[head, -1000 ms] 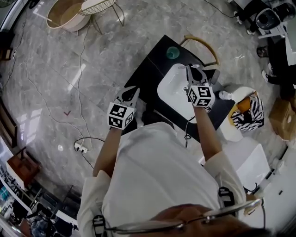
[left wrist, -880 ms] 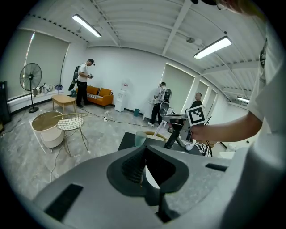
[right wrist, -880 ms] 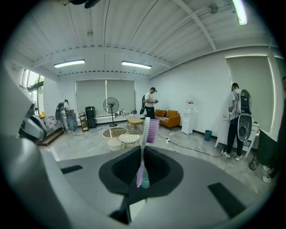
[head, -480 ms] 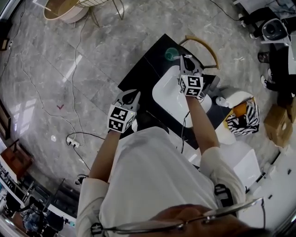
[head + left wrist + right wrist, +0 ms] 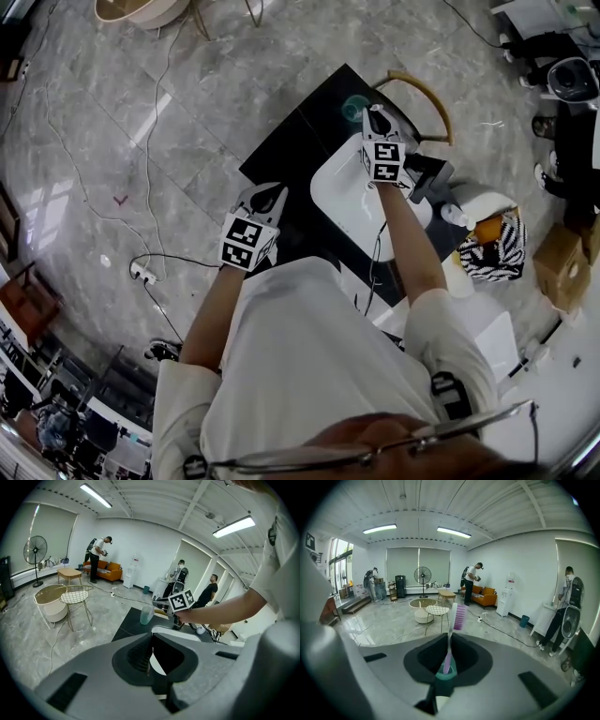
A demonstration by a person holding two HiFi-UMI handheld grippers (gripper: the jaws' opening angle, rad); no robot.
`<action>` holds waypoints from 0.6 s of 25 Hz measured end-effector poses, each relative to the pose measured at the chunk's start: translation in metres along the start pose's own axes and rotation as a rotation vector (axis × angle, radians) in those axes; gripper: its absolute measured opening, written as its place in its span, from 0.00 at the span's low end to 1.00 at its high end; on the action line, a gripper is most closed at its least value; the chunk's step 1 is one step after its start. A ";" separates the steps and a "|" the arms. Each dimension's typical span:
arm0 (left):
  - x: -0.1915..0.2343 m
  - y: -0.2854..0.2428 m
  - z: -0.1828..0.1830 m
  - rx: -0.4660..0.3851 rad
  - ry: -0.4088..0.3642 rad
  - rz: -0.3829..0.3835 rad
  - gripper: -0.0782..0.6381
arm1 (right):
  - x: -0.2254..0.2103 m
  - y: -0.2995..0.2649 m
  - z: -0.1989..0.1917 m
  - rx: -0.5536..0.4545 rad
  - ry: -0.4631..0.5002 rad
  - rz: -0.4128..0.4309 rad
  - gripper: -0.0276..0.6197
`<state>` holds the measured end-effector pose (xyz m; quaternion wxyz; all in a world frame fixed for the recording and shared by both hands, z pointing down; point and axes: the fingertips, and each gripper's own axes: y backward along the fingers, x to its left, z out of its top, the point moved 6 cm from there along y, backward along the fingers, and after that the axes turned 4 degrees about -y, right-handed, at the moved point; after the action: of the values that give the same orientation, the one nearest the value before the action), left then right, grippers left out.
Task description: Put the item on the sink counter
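Note:
A black sink counter point(image 5: 295, 141) holds a white basin point(image 5: 352, 202) and a teal cup point(image 5: 353, 106) at its far corner. My right gripper point(image 5: 372, 115) reaches over the basin, its tips right beside the cup. It is shut on a toothbrush point(image 5: 452, 630) with a pale purple handle and pink bristles pointing up; the cup point(image 5: 445, 674) shows just under the handle's lower end. My left gripper point(image 5: 266, 194) hovers at the counter's near left edge, shut with nothing in it. From the left gripper view, the cup point(image 5: 146, 615) stands left of the right gripper's marker cube point(image 5: 181, 601).
A black faucet point(image 5: 427, 173) and a small white bottle point(image 5: 457, 217) sit right of the basin. A striped bag point(image 5: 497, 242) lies further right. A curved yellow chair back point(image 5: 422, 89) is behind the counter. A power strip point(image 5: 142, 274) and cables lie on the floor at left. Several people stand far off.
My right gripper has travelled from over the basin's right side toward the teal cup at the far corner, carrying the toothbrush. The left gripper has stayed by the counter's near edge.

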<state>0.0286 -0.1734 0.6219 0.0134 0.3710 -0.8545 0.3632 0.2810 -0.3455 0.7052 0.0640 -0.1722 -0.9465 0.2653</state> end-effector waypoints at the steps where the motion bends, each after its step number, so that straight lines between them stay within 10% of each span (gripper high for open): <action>1: 0.000 0.000 -0.002 0.002 0.003 0.003 0.12 | 0.001 -0.003 -0.002 0.013 0.008 0.007 0.09; 15: -0.008 -0.015 -0.002 -0.001 0.032 -0.020 0.12 | 0.004 -0.021 -0.013 0.118 0.040 0.049 0.09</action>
<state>0.0432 -0.1741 0.6300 0.0309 0.3734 -0.8507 0.3686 0.2738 -0.3543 0.7275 0.0862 -0.1964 -0.9233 0.3185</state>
